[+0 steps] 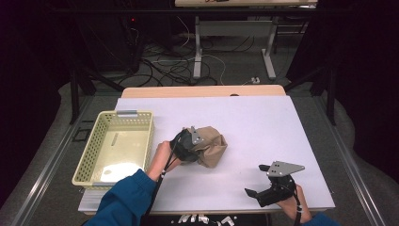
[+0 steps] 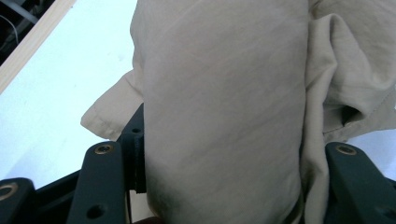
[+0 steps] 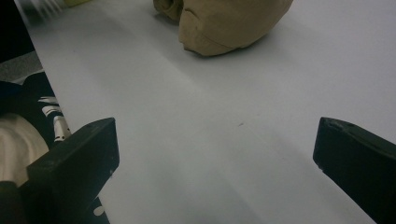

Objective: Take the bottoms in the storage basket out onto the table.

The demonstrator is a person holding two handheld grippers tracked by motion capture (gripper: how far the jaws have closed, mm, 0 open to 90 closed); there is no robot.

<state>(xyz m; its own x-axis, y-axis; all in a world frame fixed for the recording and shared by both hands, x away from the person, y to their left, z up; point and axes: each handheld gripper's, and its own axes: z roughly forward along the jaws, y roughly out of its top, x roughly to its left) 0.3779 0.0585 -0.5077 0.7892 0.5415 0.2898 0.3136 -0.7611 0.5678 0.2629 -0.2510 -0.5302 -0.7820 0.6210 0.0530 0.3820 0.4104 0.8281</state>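
The high view shows the left gripper (image 1: 188, 143) with its jaws pinching a thick fold of the beige cloth (image 1: 211, 145), bunched in the middle of the white bench (image 1: 263, 122) beside the yellow basket (image 1: 117, 146), while the right gripper (image 1: 263, 181) rests well apart, jaws spread with nothing between.

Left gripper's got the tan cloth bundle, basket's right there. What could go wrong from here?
1. The left gripper clamps only part of the bunched tan cloth; loose folds may unravel and drag on the table.
2. Trailing fabric could snag the rim of the yellow basket.
3. The right gripper stands open and apart, so nothing supports the bundle.
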